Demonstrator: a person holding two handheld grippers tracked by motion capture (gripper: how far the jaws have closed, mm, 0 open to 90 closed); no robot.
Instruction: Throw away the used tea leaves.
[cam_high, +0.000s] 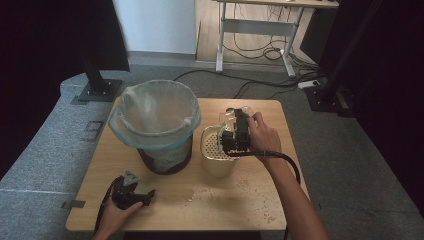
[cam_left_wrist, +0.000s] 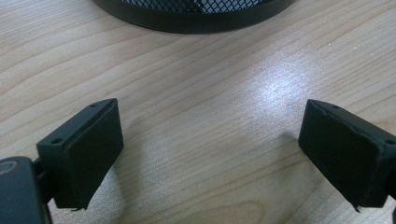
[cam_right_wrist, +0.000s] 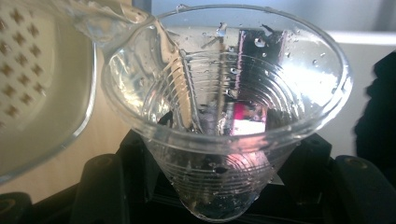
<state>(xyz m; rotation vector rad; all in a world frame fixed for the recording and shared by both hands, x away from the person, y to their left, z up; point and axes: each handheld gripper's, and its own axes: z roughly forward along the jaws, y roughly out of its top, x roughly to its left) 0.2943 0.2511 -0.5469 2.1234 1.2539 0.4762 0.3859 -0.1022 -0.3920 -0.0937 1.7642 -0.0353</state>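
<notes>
Two tools are in play: the right tool (cam_high: 239, 131) is clamped on a clear plastic cup (cam_right_wrist: 224, 107), tipped over the perforated strainer tub (cam_high: 216, 150) at mid-counter. Wet cup walls could be crushed or slip, spilling onto the counter (cam_high: 240, 200). The left tool (cam_left_wrist: 210, 154), jaws wide and empty, rests near left. The lined mesh bin (cam_high: 155, 120) crowds the tub's left; right edge room is narrow.

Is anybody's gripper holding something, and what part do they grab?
The right gripper holds a clear plastic cup, clamped near its bottom. The left gripper is open over the table, holding nothing.
</notes>
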